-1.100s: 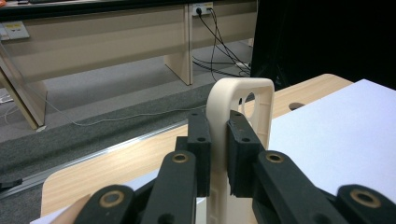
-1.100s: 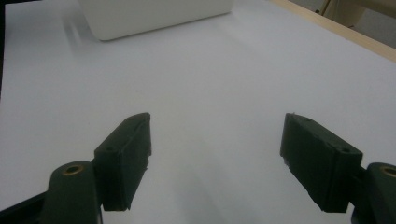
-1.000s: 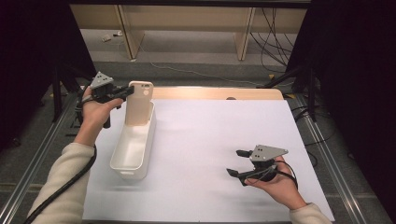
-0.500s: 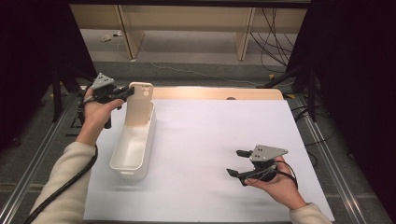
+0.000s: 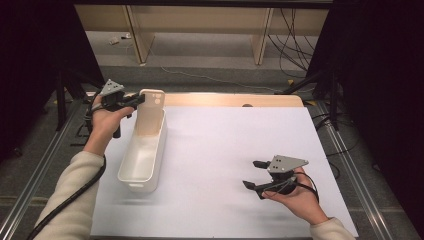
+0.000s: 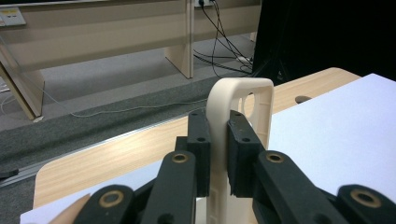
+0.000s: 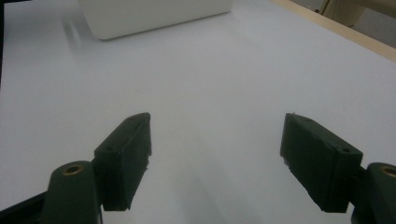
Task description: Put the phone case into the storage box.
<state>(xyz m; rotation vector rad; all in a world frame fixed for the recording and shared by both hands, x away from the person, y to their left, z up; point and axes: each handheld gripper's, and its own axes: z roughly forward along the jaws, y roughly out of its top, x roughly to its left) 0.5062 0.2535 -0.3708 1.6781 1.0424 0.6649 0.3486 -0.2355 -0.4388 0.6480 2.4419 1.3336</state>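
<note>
Between my left tongs sits a cream phone case, both pads pressed onto one long edge of it, so that gripper is closed on the case. From above, I see the case standing upright at the far end of a long white bin, its lower end down inside the bin, with the left tongs reaching in from the bin's left side.

My right tongs are wide apart with nothing between them, just bare sheet below; they hang well to the right of the bin, nearer me, in the right hand.

I judge the case to be light, thin and somewhat flexible, probably smooth rubbery plastic. A pinch across the rim, as I have it, should hold, though the shell could twist or bow if I swing it fast. Gripping near the middle of a long side, away from the camera cutout at the top corner, looks safest.

Beneath everything lies a white sheet over a pale wooden table. Beyond the table's far edge I see grey floor, loose cables and the legs of wooden furniture.
</note>
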